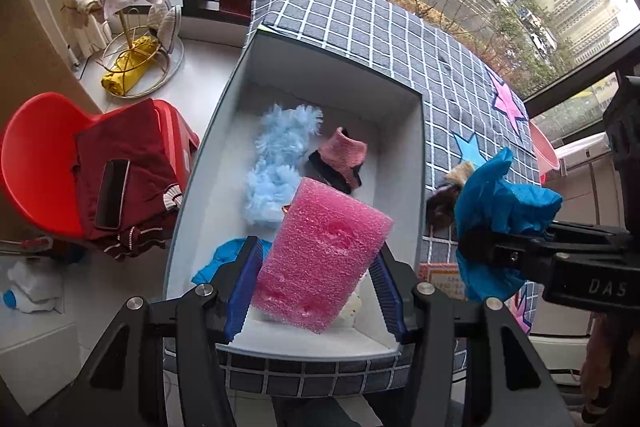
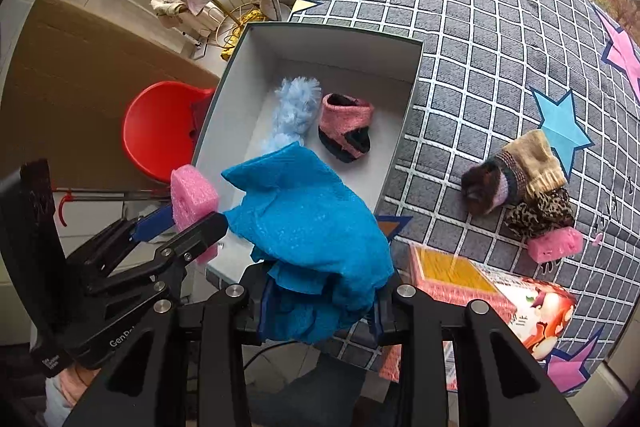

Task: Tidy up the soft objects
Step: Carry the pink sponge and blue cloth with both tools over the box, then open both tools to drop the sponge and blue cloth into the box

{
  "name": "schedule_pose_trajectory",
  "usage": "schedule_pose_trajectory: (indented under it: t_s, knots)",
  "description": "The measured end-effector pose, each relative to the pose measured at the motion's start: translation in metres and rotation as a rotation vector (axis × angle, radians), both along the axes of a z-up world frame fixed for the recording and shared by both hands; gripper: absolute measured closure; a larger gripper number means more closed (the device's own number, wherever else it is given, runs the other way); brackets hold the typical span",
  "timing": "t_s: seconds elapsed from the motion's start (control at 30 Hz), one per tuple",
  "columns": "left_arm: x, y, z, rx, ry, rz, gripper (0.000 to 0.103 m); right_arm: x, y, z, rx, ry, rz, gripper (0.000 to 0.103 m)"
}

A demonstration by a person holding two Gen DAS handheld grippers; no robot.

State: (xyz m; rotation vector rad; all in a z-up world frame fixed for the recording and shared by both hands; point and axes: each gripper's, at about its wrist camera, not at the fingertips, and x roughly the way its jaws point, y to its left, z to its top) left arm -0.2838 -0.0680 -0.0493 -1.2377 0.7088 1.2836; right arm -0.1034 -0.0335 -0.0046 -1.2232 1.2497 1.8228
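The left gripper (image 1: 316, 275) held a pink foam block (image 1: 320, 259) between its blue pads, jaws half closed on it, hanging over the near end of the open white box (image 1: 420, 155). The right gripper (image 2: 320, 301) was clamped narrowly on a crumpled blue cloth (image 2: 312, 227), just outside the box's right wall, at about three o'clock from the left gripper in the left wrist view.

Inside the box, toward twelve o'clock from the foam block, lay a fluffy light-blue piece (image 1: 280, 163) and, just beside it at one o'clock, a pink and black sock (image 1: 340, 163). A second blue cloth (image 1: 224, 259) lay at nine o'clock on the box floor.

So the sorting looked roughly half done: three soft things were in, two more were carried and not yet dropped. Left on the checked, star-patterned worktop (image 2: 480, 27), at about two o'clock from the right gripper, were a bundle of brown and leopard socks (image 2: 520, 187) and a small pink sponge (image 2: 556, 245) touching it.
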Motion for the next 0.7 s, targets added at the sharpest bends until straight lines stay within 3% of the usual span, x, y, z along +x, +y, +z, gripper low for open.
schedule_pose_trajectory:
  t_s: [0.5,0.6,0.63,0.7]
  knots:
    - [0.006,0.014,-0.026,-0.063,0.009,0.012,0.045,-0.021,0.023,-0.019,-0.029,-0.015,-0.009,0.068]
    - [0.007,0.013,-0.027,-0.070,0.030,0.017,0.043,-0.024,0.023,-0.018,-0.025,-0.011,-0.003,0.064]
    - [0.008,0.013,-0.028,-0.079,0.036,0.019,0.040,-0.024,0.023,-0.018,-0.023,-0.012,-0.002,0.059]
    - [0.008,0.013,-0.031,-0.098,0.039,0.026,0.034,-0.026,0.023,-0.016,-0.017,-0.011,0.003,0.059]
